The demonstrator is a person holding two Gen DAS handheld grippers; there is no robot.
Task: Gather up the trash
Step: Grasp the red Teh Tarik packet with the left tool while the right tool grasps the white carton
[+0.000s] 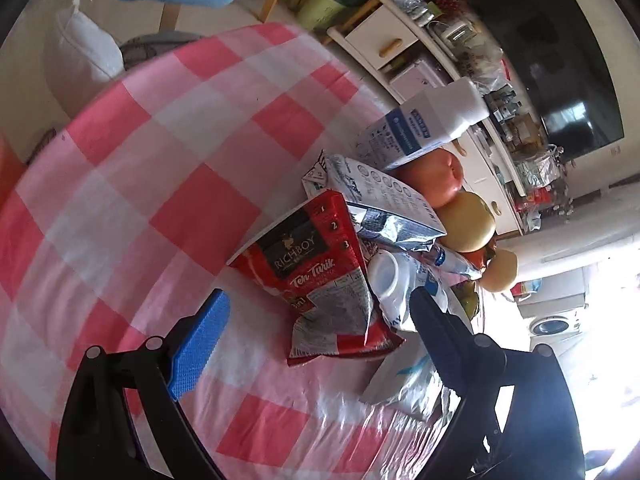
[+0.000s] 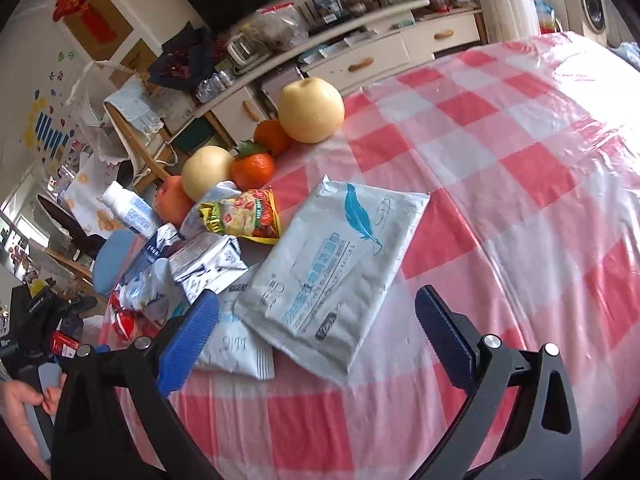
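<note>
While both my tools hang over the red-and-white checked tablecloth (image 2: 500, 152), nothing sits between either pair of fingers. My left gripper (image 1: 320, 344) stands with its jaws spread wide, the blue pad (image 1: 198, 340) on the left over bare cloth and the dark right finger over the near edge of the rubbish heap. Just beyond it lies the crumpled red tea sachet (image 1: 320, 272), flat on the cloth, with a squashed white and blue carton (image 1: 380, 200) resting on its far edge. To the right of the sachet a small white bottle (image 1: 386, 276) lies among silvery wrappers. Farther off, a white plastic bottle with a blue label (image 1: 432, 120) leans over a red apple (image 1: 432, 180), and a yellow pear (image 1: 468, 220) sits next to that.

My right gripper (image 2: 316, 328) is parted too, holding nothing. Between its fingers, on the cloth just past the tips, lies a grey tissue pack with a blue feather (image 2: 332, 272), overlapping a smaller white packet (image 2: 236, 348) on its left. Beyond them sit a yellow-green snack wrapper (image 2: 244, 216), a crushed carton (image 2: 208, 264), two oranges (image 2: 252, 168) and a large pear (image 2: 310, 110) at the far edge. A hand (image 2: 24, 400) shows at the lower left of the right wrist view.
</note>
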